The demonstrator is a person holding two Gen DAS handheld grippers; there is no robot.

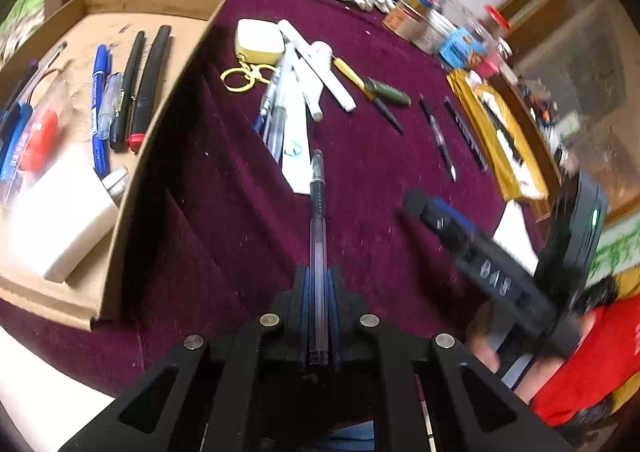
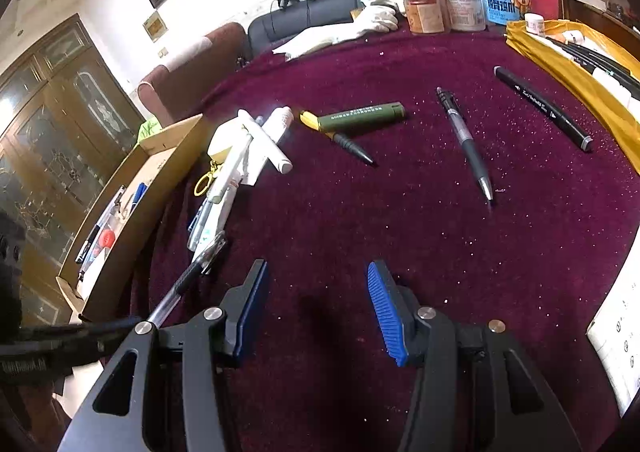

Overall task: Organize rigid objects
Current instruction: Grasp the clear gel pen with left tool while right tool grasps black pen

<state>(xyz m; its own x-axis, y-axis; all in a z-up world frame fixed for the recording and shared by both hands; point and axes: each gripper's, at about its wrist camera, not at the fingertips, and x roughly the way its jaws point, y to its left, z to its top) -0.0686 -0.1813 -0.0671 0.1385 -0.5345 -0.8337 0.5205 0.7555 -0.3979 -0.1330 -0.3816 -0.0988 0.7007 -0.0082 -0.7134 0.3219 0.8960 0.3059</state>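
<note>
The left tool [image 1: 318, 284] is clamping a clear pen [image 1: 319, 228], holding it just right of the cardboard tray [image 1: 132, 187], above the maroon counter [image 1: 224, 187]. The right tool [image 2: 316, 304] is hanging wide open, empty, further right of the tray.

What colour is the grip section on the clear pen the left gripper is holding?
Black, on the clear plastic pen clamped in the left gripper; the left wrist view shows it best.
</note>
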